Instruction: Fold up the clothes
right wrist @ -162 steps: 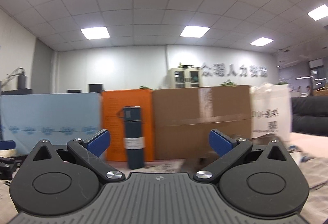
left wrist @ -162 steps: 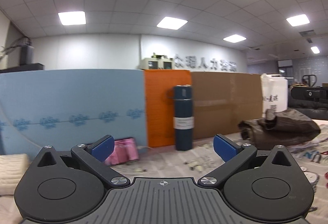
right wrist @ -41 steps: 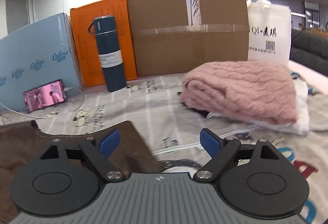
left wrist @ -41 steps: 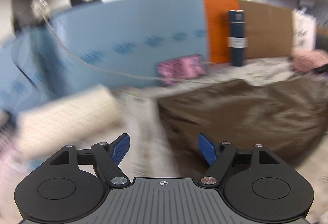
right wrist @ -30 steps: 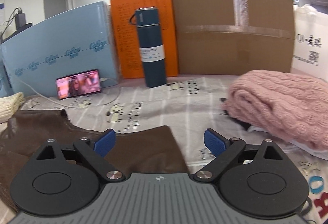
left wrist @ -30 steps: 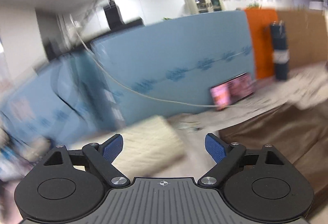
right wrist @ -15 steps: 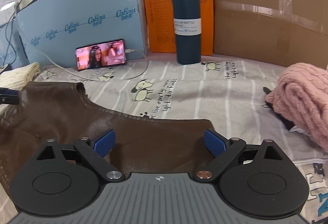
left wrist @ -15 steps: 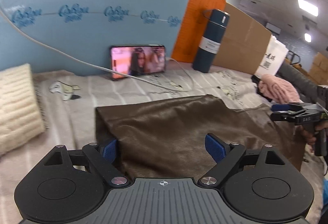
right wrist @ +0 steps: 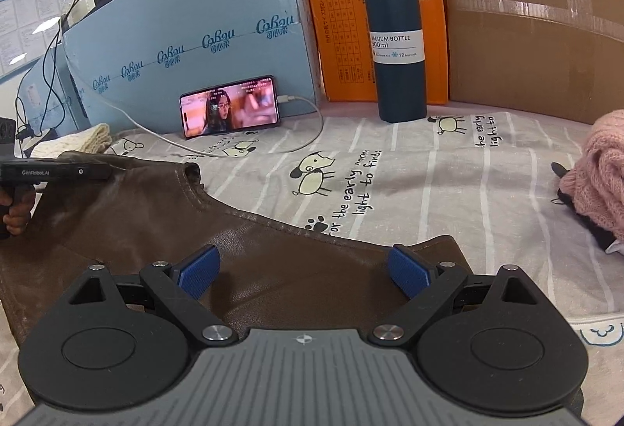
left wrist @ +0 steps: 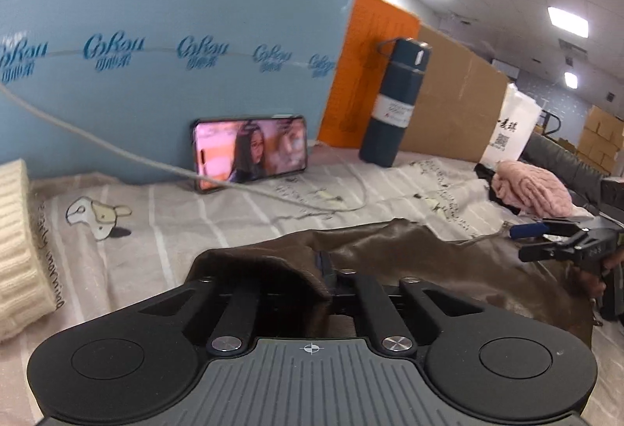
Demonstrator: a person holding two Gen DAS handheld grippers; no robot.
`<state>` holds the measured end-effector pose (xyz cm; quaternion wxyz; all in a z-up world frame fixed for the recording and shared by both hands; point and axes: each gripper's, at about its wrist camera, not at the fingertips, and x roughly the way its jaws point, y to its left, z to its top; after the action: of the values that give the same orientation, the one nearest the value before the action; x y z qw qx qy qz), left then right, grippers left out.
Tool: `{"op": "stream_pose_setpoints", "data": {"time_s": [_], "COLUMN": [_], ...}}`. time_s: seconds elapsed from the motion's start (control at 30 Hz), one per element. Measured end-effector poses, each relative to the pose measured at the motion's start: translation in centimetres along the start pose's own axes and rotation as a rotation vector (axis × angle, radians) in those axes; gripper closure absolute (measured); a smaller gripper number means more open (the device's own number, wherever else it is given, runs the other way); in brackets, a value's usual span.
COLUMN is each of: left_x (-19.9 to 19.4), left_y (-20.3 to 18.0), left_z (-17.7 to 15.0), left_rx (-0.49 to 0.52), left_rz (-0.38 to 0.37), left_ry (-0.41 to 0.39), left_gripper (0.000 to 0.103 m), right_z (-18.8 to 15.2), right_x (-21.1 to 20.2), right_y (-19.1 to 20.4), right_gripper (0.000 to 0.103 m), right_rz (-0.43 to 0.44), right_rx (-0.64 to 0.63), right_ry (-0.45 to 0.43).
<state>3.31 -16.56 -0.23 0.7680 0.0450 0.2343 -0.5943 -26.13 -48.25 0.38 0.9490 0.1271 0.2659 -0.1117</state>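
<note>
A brown leather garment (right wrist: 163, 223) lies spread on the printed grey sheet (right wrist: 429, 184). In the left wrist view my left gripper (left wrist: 325, 270) is shut on the garment's near corner (left wrist: 273, 270), which bunches over the fingers. My right gripper (right wrist: 302, 270) is open, its blue pads (right wrist: 197, 270) low over the garment's right edge, with nothing between them. It also shows in the left wrist view (left wrist: 546, 235) at the garment's far side. The left gripper's body shows at the left edge of the right wrist view (right wrist: 54, 168).
A phone (right wrist: 230, 106) with a cable leans on a blue box (right wrist: 187, 28). A dark blue vacuum bottle (right wrist: 397, 36) stands before orange and brown boxes. A folded pink knit (right wrist: 600, 172) lies at right, a cream knit (left wrist: 15, 243) at left.
My left gripper has closed on the brown garment's corner; half a second ago it was open over it. My right gripper stays open and has lowered slightly toward the garment.
</note>
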Motion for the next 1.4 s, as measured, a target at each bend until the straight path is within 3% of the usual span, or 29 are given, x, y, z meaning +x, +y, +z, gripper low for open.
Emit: {"op": "stream_pose_setpoints", "data": {"time_s": [0.13, 0.33, 0.5, 0.67, 0.9, 0.93, 0.97, 1.0, 1.07, 1.17, 1.2, 1.4], "left_x": [-3.1, -8.5, -12.4, -14.9, -17.0, -17.3, -17.6, -17.8, -18.3, -18.9, -19.2, -21.7], "left_y": [-1.9, -5.3, -7.2, -8.4, -9.5, -9.6, -9.8, -9.9, -9.8, -9.6, -9.5, -9.3], "left_z": [0.3, 0.1, -0.4, -0.6, -1.6, -1.8, -2.2, -2.5, -2.9, -3.4, -3.6, -5.1], "left_rx": [0.040, 0.096, 0.134, 0.145, 0.140, 0.139, 0.137, 0.134, 0.122, 0.104, 0.098, 0.067], "left_rz": [-0.063, -0.245, -0.371, -0.463, -0.526, -0.518, -0.508, -0.497, -0.480, -0.455, -0.448, -0.423], "left_ry": [-0.113, -0.286, -0.387, -0.440, -0.475, -0.476, -0.476, -0.474, -0.475, -0.487, -0.492, -0.509], "left_gripper": [0.101, 0.101, 0.101, 0.101, 0.101, 0.101, 0.101, 0.101, 0.101, 0.101, 0.101, 0.101], "right_z": [0.0, -0.2, -0.3, 0.1, 1.1, 1.2, 1.1, 0.9, 0.5, -0.2, -0.4, -2.9], "right_x": [-0.6, -1.9, -3.1, -4.3, -4.3, -4.2, -4.5, -4.8, -5.5, -7.6, -8.6, -16.0], "right_y": [-0.6, -1.1, -1.5, -3.1, -4.3, -4.4, -4.2, -3.9, -3.4, -2.4, -2.0, 0.5], "right_gripper": [0.009, 0.004, 0.001, 0.001, 0.002, 0.004, 0.014, 0.033, 0.060, 0.091, 0.097, 0.098], "right_rz": [-0.037, -0.084, -0.054, 0.123, 0.258, 0.275, 0.285, 0.292, 0.304, 0.301, 0.295, 0.269], "right_rx": [-0.013, -0.081, -0.175, -0.126, -0.055, -0.045, -0.048, -0.059, -0.080, -0.126, -0.133, -0.192], "right_ry": [-0.022, -0.047, -0.037, -0.058, -0.049, -0.047, -0.049, -0.055, -0.066, -0.116, -0.140, -0.286]}}
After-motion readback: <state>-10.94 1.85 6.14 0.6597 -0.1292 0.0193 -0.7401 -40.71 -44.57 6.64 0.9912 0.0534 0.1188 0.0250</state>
